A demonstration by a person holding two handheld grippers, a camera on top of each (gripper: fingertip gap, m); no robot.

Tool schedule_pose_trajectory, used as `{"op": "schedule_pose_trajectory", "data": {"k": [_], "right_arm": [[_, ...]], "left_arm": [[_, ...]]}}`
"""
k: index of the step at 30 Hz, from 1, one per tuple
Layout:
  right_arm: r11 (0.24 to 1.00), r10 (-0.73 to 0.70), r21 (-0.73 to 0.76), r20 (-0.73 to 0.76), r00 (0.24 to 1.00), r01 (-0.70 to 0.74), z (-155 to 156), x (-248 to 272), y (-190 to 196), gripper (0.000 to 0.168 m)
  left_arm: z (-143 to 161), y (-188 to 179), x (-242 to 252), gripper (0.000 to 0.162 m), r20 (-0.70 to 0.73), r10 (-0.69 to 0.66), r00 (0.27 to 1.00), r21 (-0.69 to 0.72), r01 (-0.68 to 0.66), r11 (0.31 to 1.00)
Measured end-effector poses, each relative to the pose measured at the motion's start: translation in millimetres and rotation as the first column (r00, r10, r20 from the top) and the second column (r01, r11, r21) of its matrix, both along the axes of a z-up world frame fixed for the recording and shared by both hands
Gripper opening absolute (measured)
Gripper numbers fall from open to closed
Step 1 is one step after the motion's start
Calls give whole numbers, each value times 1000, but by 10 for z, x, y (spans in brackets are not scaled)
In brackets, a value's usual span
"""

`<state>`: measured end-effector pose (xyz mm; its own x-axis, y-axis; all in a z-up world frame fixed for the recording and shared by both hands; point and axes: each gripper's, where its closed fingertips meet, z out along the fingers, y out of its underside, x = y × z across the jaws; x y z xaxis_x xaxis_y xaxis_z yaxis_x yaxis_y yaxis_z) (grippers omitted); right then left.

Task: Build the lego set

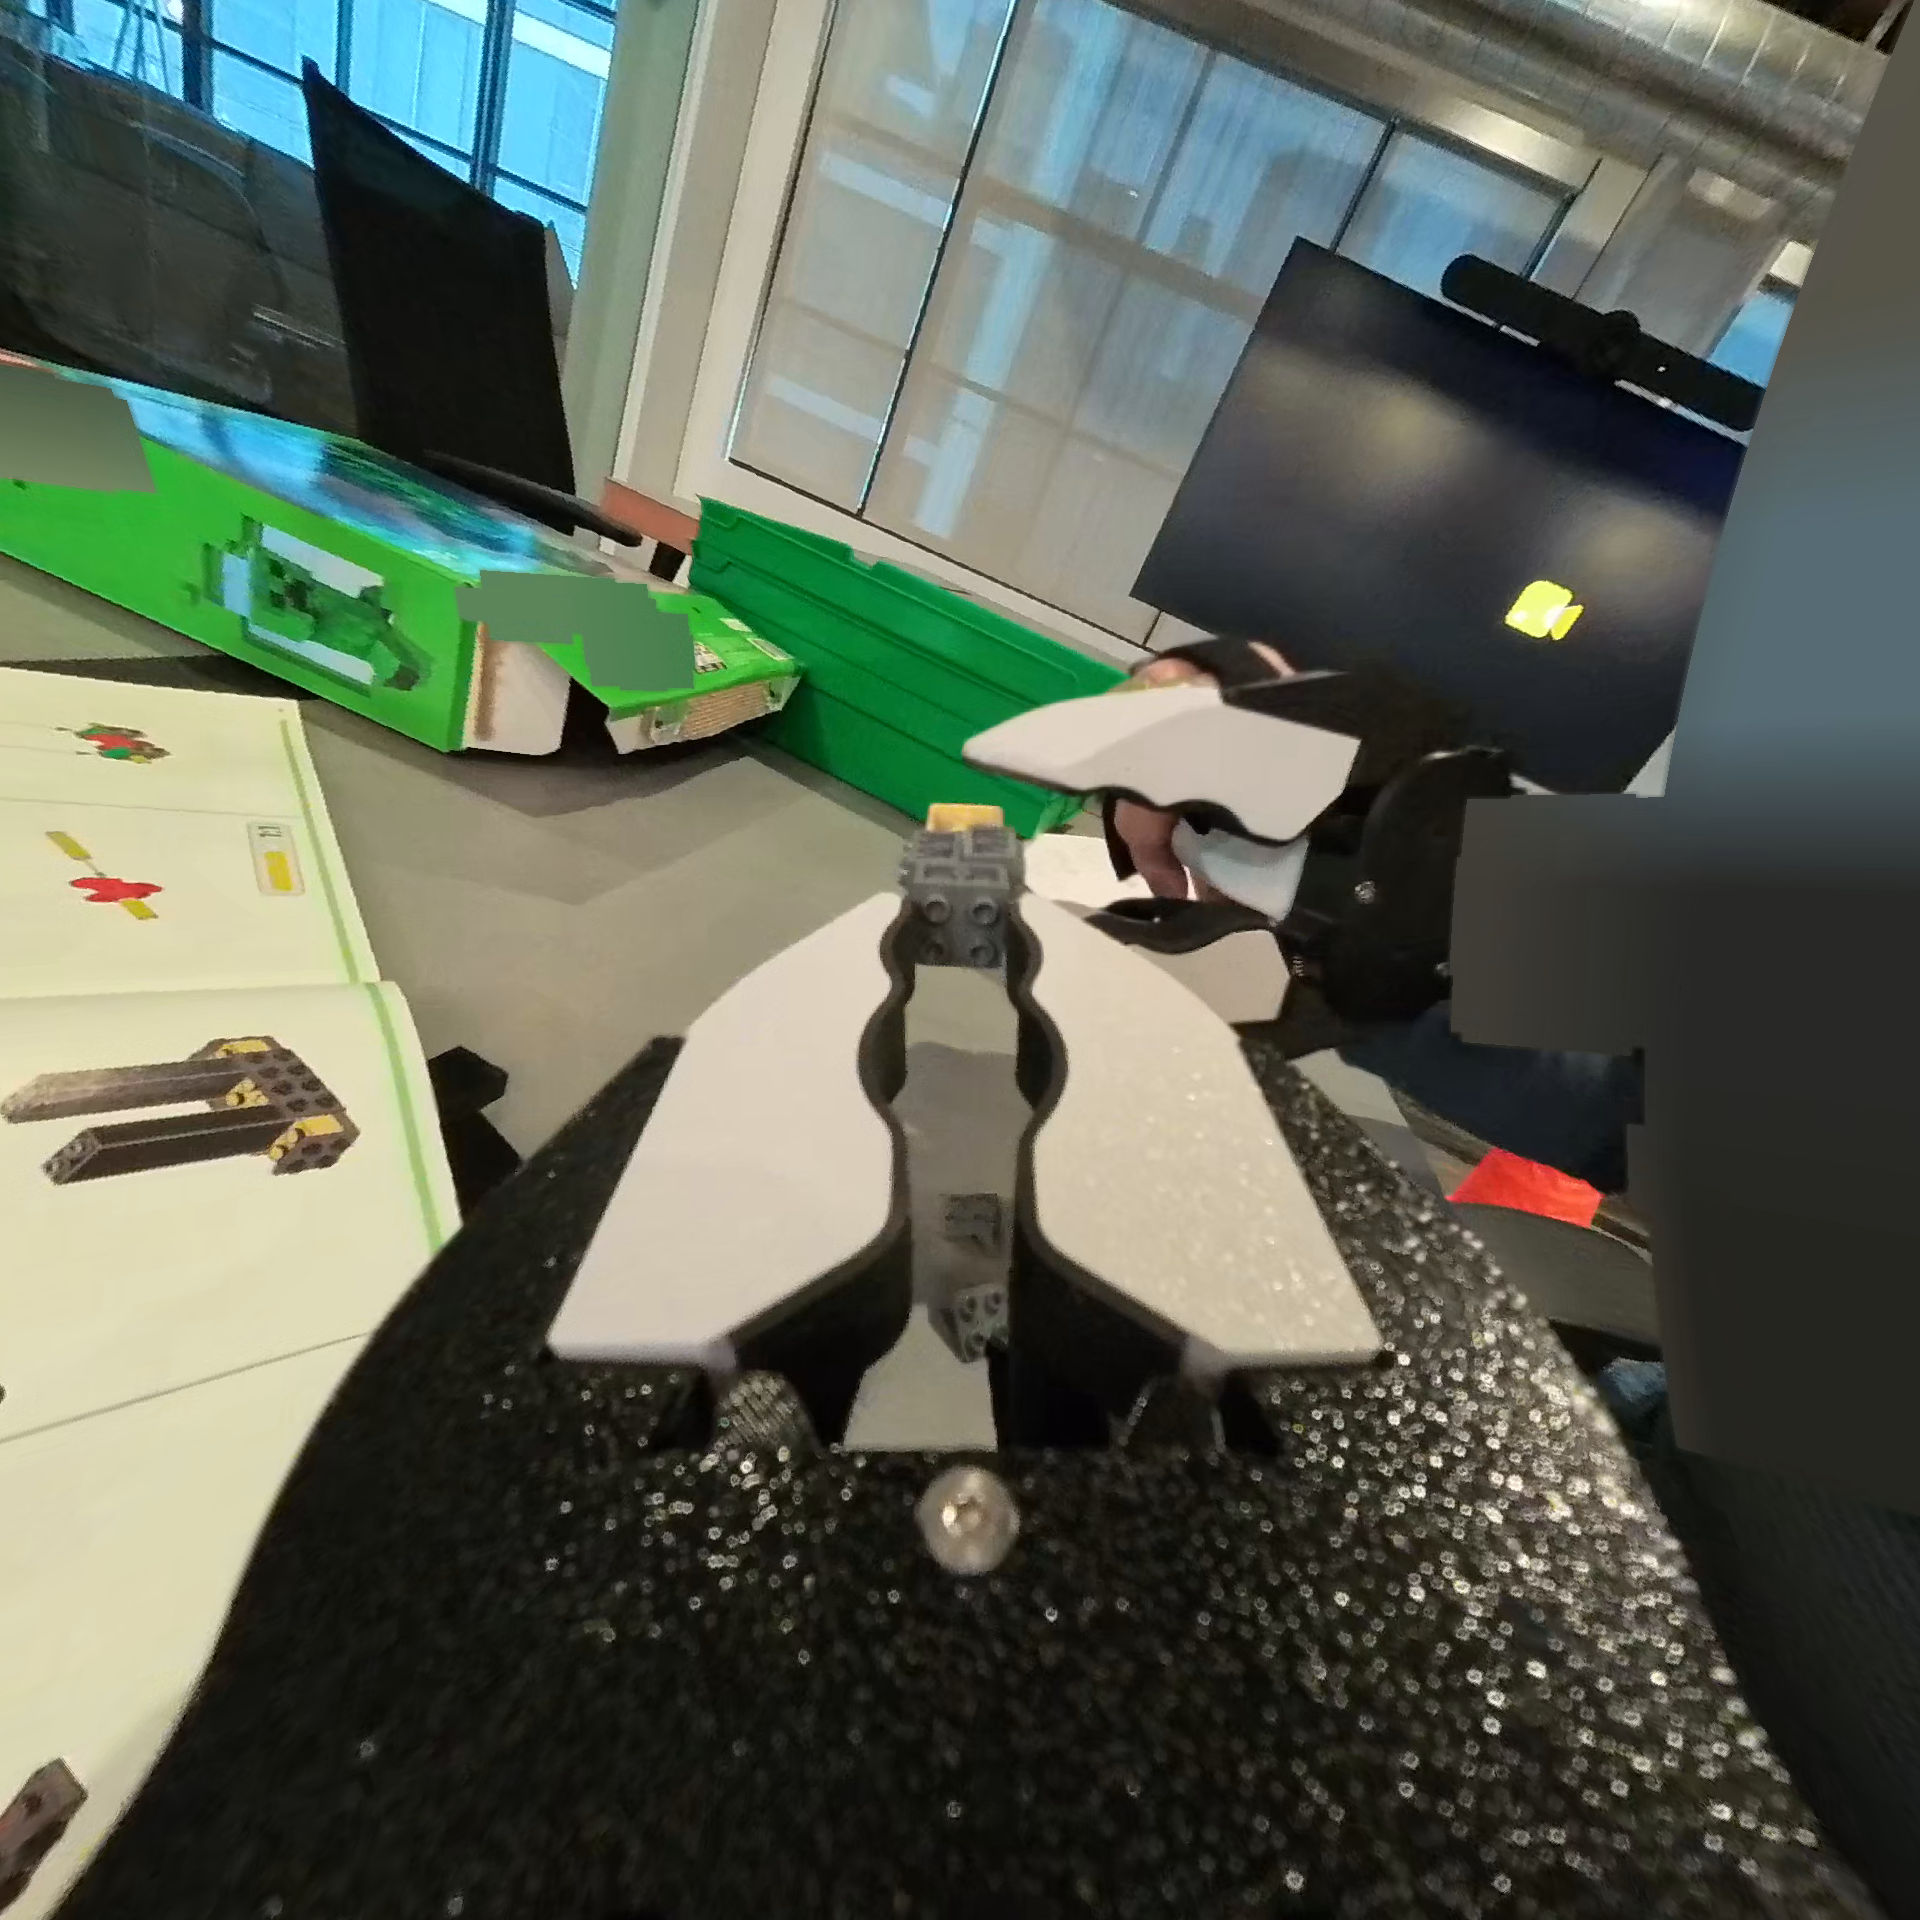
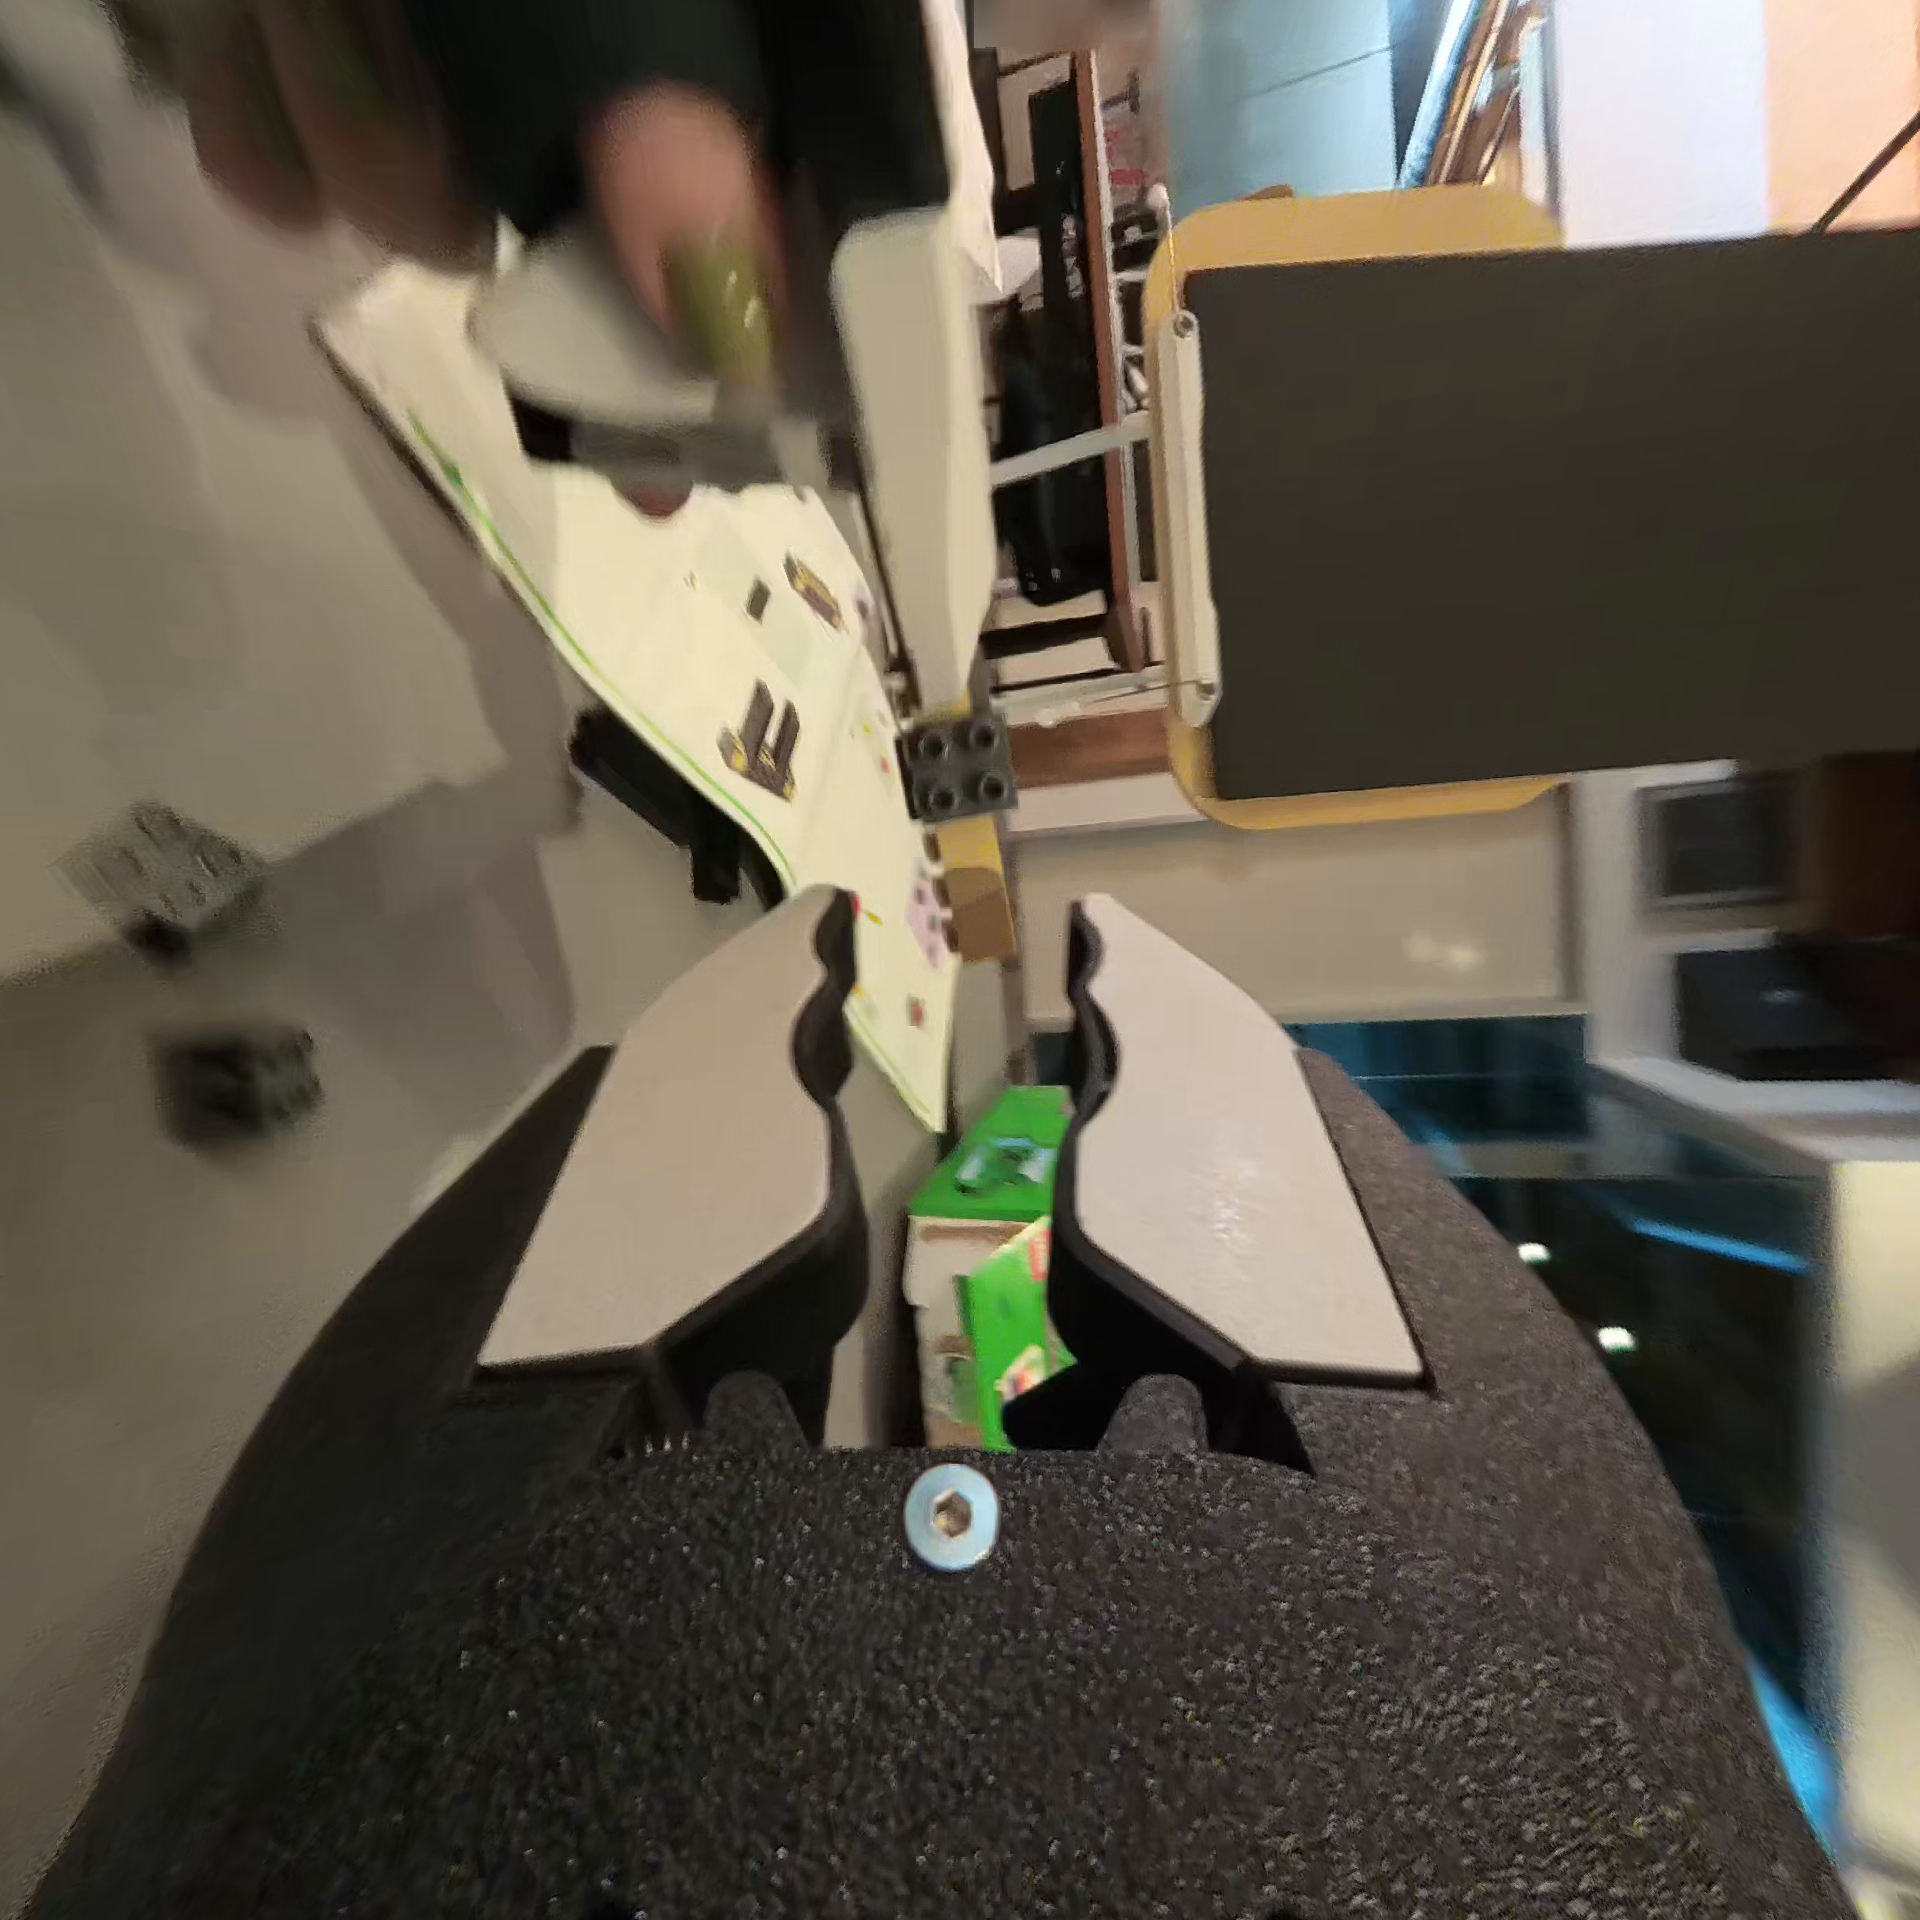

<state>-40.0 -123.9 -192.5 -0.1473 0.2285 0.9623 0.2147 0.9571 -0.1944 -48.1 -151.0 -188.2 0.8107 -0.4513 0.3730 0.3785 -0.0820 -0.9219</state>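
Observation:
My left gripper (image 1: pixel 961 925) is shut on a small dark grey studded brick (image 1: pixel 961 883) with a tan piece (image 1: pixel 966 816) on its far end, held above the table. In the right wrist view the same grey brick (image 2: pixel 958 769) and tan piece (image 2: pixel 977 894) hang just beyond my right gripper (image 2: pixel 961 920), which is open and empty. The tan piece sits close to the gap between the right fingertips, not gripped by them. The right gripper's white fingers (image 1: pixel 1164 748) show in the left wrist view, to the right of the brick.
An open instruction booklet (image 1: pixel 156 935) lies on the left of the grey table (image 1: pixel 623 831). A green set box (image 1: pixel 364 582) and a green bin (image 1: pixel 894 644) lie behind. Two loose grey pieces (image 2: pixel 156 873) (image 2: pixel 244 1081) lie on the table. A dark monitor (image 1: pixel 1455 499) stands at the right.

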Motion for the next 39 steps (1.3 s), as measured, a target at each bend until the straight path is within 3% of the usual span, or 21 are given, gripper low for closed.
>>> {"op": "schedule_pose_trajectory", "data": {"k": [3,15,28,35,39], "right_arm": [[999,28,29,-8,1000,-28,10,18,-31,28],[980,-28,199,-16,999,30,-28,-50,46,16],[979,-35,199,-3,999,35,-30,-46,67,13],[990,-39,140,18,999,36,-118,-85,120,13],[1000,-18,18,59,998,17,-265,-123,171,13]], "left_arm": [[10,1,6,16,6,-25,1000,-1,25,1000],[46,60,66,16,6,-66,998,-13,66,998],[89,97,65,17,25,-65,998,-17,66,998],[167,106,-48,48,22,-18,1000,38,18,999],[84,118,-190,60,-207,128,970,102,-108,989]]}}
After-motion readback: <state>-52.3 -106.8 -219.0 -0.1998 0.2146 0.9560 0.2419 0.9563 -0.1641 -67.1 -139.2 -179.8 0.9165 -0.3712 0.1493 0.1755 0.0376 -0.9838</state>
